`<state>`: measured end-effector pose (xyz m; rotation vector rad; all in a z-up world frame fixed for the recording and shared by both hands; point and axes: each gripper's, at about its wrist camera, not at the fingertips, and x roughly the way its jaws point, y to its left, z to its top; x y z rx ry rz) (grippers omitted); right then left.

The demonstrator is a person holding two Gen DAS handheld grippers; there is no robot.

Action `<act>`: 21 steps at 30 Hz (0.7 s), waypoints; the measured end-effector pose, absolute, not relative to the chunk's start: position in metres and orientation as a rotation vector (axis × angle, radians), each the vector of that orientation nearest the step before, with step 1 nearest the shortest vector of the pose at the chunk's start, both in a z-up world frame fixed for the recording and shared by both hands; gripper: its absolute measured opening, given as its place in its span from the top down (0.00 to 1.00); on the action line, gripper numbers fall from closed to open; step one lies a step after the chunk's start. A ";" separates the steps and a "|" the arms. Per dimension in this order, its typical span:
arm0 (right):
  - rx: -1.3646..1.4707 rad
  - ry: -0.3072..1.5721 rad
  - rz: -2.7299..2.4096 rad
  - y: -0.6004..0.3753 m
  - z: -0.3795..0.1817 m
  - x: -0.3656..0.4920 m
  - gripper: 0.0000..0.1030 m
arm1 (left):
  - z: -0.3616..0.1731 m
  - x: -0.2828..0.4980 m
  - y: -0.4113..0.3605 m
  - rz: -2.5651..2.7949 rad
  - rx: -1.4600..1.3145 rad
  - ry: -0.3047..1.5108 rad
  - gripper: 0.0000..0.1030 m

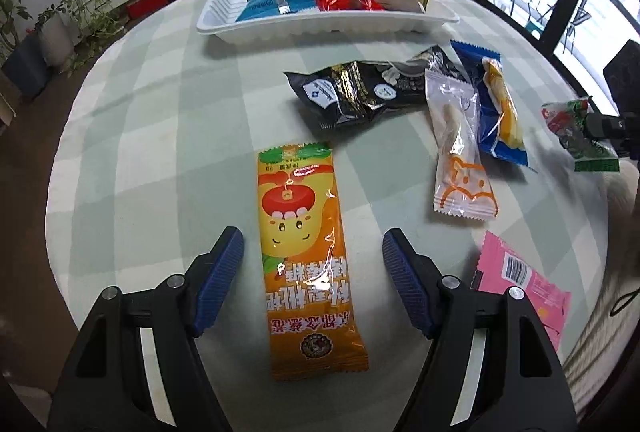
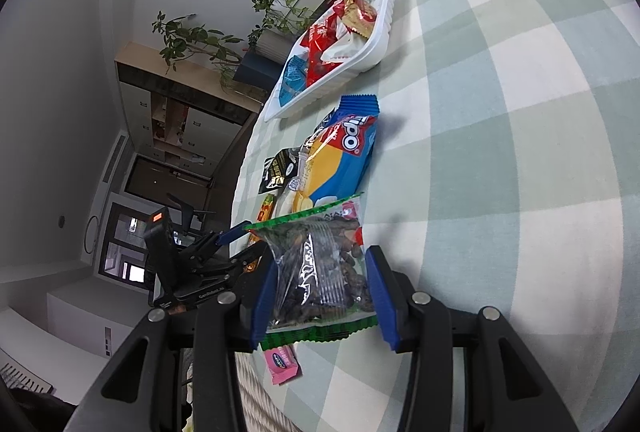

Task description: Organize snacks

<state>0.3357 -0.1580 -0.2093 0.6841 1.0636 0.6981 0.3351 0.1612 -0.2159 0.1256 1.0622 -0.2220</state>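
Two spread fingers of the left gripper [image 1: 312, 264] straddled the orange packet [image 1: 306, 256], long axis running near-to-far; right gripper [image 2: 320, 292] pinched the green-edged bag [image 2: 320, 272].

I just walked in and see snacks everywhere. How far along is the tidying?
Partly done. Several packets already lie in the white tray. In hand: the right hand-held gripper is shut on a green-edged nut packet. The left hand-held gripper is open around an orange candy packet lying on the table. Left loose: black, clear, blue and pink packets.
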 end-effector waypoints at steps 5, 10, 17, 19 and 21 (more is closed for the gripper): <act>0.684 1.067 0.692 -0.158 -0.210 0.335 0.53 | -0.213 0.332 0.157 -0.239 0.131 1.050 0.60; 0.687 1.071 0.684 -0.158 -0.211 0.336 0.53 | -0.211 0.330 0.156 -0.236 0.130 1.039 0.71; 0.669 1.070 0.688 -0.153 -0.208 0.335 0.53 | -0.209 0.328 0.158 -0.253 0.097 1.032 0.82; 0.669 1.071 0.693 -0.152 -0.207 0.336 0.53 | -0.209 0.328 0.159 -0.258 0.083 1.033 0.83; 0.675 1.069 0.699 -0.151 -0.206 0.336 0.53 | -0.208 0.326 0.159 -0.260 0.079 1.029 0.83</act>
